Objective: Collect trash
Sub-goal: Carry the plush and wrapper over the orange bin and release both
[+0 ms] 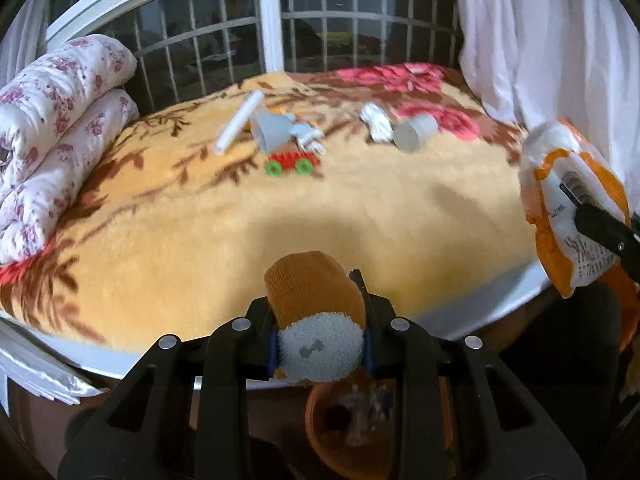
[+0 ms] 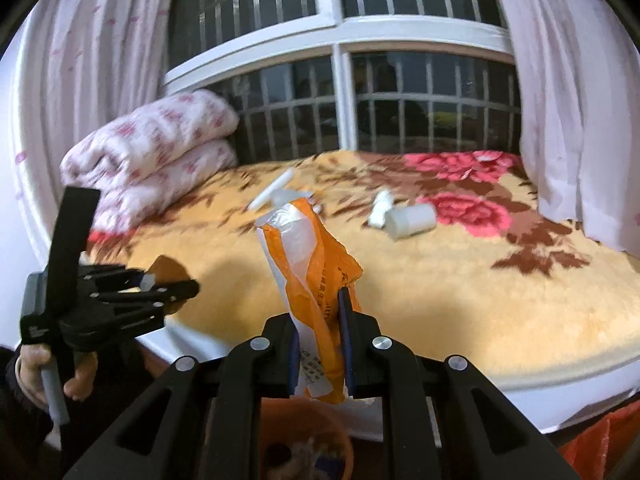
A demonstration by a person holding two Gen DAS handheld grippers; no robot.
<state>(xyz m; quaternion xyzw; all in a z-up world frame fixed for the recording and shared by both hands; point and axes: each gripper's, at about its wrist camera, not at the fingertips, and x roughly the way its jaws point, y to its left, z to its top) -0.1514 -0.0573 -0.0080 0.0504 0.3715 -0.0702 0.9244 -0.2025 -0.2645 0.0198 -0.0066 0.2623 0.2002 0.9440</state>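
My left gripper (image 1: 320,316) is shut on an orange sock with a grey-white toe (image 1: 316,304), held above the near edge of the bed over an orange bin (image 1: 320,428). My right gripper (image 2: 320,320) is shut on an orange and white plastic wrapper (image 2: 308,264), also above the orange bin (image 2: 272,432). The wrapper shows at the right in the left wrist view (image 1: 568,200). The left gripper with the sock shows at the left in the right wrist view (image 2: 168,280). On the bed lie a white tube (image 1: 239,122), crumpled white paper (image 1: 376,122) and a white cylinder (image 1: 414,133).
A yellow floral blanket (image 1: 360,208) covers the bed. A toy with a red base and green wheels (image 1: 289,162) sits mid-bed. A folded floral quilt (image 1: 60,120) lies at the left. White curtains (image 1: 540,40) hang at the right before a barred window.
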